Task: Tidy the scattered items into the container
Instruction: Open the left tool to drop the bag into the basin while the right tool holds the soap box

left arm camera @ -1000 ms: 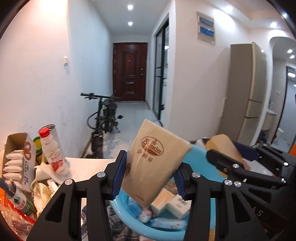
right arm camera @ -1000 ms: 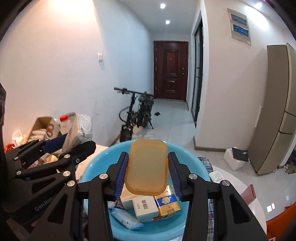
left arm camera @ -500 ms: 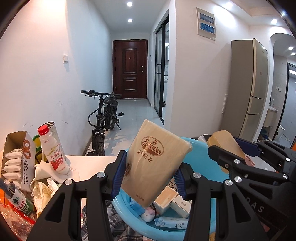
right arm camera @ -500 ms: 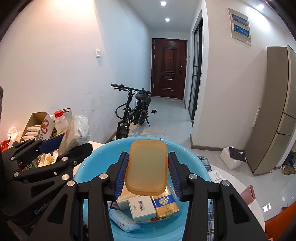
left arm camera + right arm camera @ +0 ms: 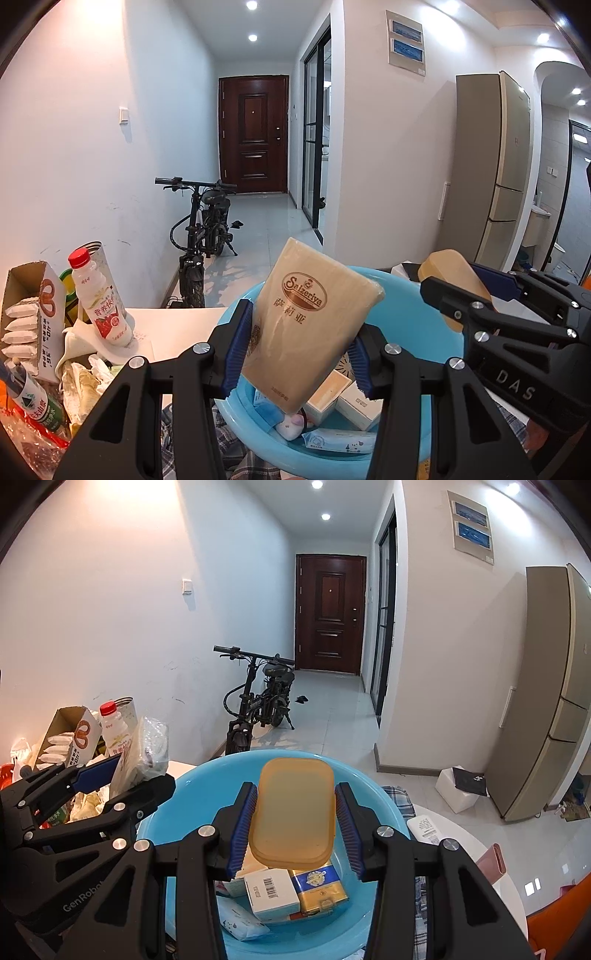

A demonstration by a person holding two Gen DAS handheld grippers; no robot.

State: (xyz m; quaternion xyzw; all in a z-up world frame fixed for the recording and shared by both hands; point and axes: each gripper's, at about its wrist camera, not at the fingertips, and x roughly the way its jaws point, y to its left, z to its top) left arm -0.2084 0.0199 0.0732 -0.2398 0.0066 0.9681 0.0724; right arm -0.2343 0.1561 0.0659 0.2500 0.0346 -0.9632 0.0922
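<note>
Landmark: the blue basin [image 5: 192, 786], sitting on the white counter [image 5: 173, 325].

Left of the basin, clutter crowds the counter's edge: an open cardboard box [image 5: 33, 317] of white packets, a red-capped drink bottle [image 5: 99, 299] leaning against a tin, crumpled wrappers [image 5: 85, 376] and a green-labelled bottle [image 5: 33, 398]. Only a narrow strip of bare counter lies between that pile and the basin's left rim.

Over the basin's left rim, the left gripper [image 5: 299, 354] has its jaws clamped on a tan Saizeriya packet [image 5: 314, 317], which tilts to the right, its lower corner hanging inside the basin above the contents.

Inside the basin lie small white boxes [image 5: 271, 890], a gold and blue box [image 5: 319, 890] and a soft wipes pack [image 5: 240, 923], piled toward the near wall; the far part of the floor is bare blue.

Over the basin's middle, the right gripper [image 5: 293, 830] has its jaws closed on an amber lid-like tray [image 5: 295, 808], held upright above the boxes, its top edge level with the far rim.

Right of the basin, plaid cloth [image 5: 397, 797] shows under the rim, and a white remote-like item [image 5: 424, 829] lies on the counter just beside it. Beyond the basin, a black bicycle [image 5: 258, 701] stands against the hallway wall.
</note>
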